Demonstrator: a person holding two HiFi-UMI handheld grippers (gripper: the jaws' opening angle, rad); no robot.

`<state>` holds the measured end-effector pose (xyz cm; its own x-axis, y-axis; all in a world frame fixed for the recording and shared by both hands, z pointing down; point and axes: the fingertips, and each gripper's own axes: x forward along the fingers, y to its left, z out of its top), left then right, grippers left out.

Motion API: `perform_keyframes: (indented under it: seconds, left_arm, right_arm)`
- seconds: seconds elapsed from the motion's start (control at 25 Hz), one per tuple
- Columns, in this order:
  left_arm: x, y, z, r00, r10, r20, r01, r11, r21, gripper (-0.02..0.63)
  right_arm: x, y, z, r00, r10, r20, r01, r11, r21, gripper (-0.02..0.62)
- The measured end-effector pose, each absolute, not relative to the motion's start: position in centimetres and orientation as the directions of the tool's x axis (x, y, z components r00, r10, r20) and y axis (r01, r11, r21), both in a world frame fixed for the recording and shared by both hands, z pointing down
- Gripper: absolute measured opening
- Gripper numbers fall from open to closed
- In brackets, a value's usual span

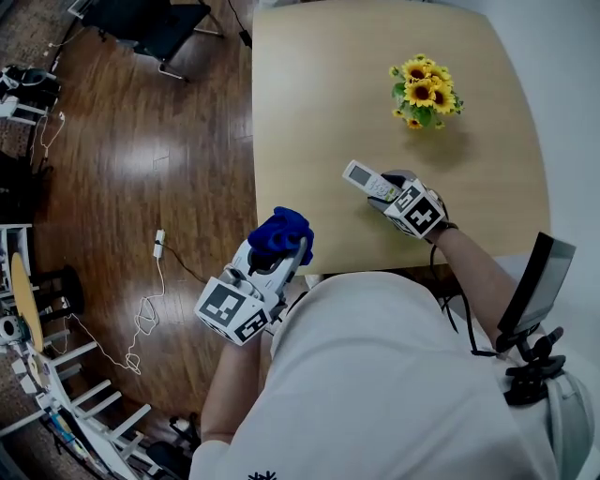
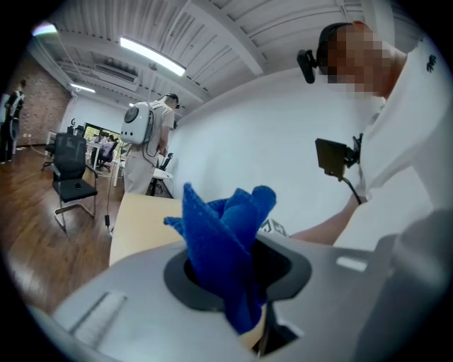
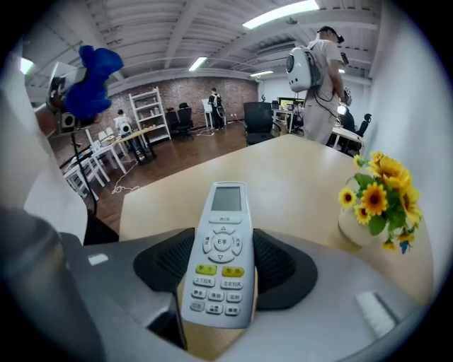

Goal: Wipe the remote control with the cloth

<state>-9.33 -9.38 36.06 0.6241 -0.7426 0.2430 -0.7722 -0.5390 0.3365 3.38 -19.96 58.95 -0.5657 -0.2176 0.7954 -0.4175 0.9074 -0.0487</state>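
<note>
A white remote control (image 3: 221, 258) with a small screen and yellow buttons is clamped between the pads of my right gripper (image 3: 219, 265), lifted above the light wooden table (image 1: 319, 112). From the head view the remote control (image 1: 364, 180) sticks out up-left of the right gripper (image 1: 386, 193). A bunched blue cloth (image 2: 225, 244) stands up out of my left gripper (image 2: 237, 272), which is shut on it. That left gripper (image 1: 286, 246) hangs by the table's near left corner with the blue cloth (image 1: 281, 228) at its tip. The cloth and the remote are apart.
A small pot of sunflowers (image 1: 427, 94) stands on the table at the far right. Dark wooden floor (image 1: 141, 159) lies left of the table, with a white cable (image 1: 150, 300), an office chair (image 1: 155, 23) and white racks (image 1: 84, 412). Another person with a white backpack (image 3: 315, 67) stands beyond the table.
</note>
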Motion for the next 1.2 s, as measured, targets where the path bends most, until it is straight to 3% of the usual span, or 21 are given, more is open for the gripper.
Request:
perform_keyframes:
  seconds: [0.36,0.76,1.2]
  left_arm:
    - [-3.4,-13.5,34.6,0.753,-0.636,0.171,-0.656,-0.7,0.282,0.109]
    - [5.6,-15.7,37.9,0.88,-0.444,0.171,-0.475,-0.841,0.258,0.109]
    - [2.3,-16.6,39.3,0.826,-0.507,0.247,-0.549,-0.823,0.144,0.109]
  right_arm:
    - [1.1,-17.0,50.9,-0.628,-0.171,0.759,-0.267,0.964,-0.004,0.261]
    - [-0.4,-15.3,47.3,-0.68,-0.153,0.717,-0.203,0.979,0.016,0.261]
    - [0.4,-15.8,46.7,-0.687,-0.185,0.703,-0.243,0.97,0.019,0.259]
